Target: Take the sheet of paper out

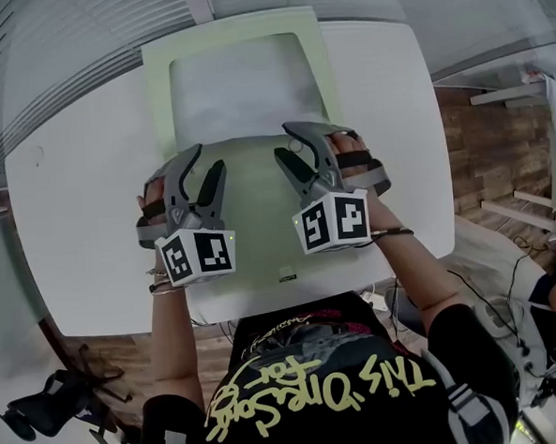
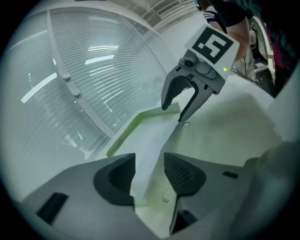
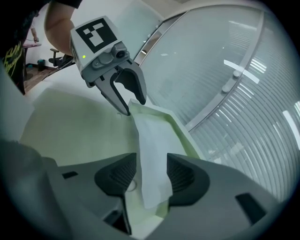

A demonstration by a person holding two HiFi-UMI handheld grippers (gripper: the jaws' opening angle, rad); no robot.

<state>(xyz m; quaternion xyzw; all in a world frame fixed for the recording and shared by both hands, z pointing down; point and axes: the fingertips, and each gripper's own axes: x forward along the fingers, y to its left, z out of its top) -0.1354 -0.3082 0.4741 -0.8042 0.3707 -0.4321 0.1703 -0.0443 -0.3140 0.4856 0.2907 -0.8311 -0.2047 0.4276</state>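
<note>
A pale green folder (image 1: 261,246) lies open on the white table (image 1: 81,219). Its near flap is folded toward me and a white sheet of paper (image 1: 242,87) rests in the far half. My left gripper (image 1: 210,155) and right gripper (image 1: 281,139) hover side by side over the fold, both open and pointing down toward the sheet. In the left gripper view the jaws (image 2: 147,176) stand apart, with the paper's near edge (image 2: 157,140) seen between them, untouched. In the right gripper view the jaws (image 3: 152,176) frame the sheet's corner (image 3: 150,150) without pressing on it.
The folder's raised green rim (image 2: 124,136) borders the sheet. White tabletop surrounds the folder, with slatted blinds (image 3: 243,93) beyond the far edge. The floor holds cables and gear at the right (image 1: 522,295) and a dark chair base (image 1: 45,409) at the lower left.
</note>
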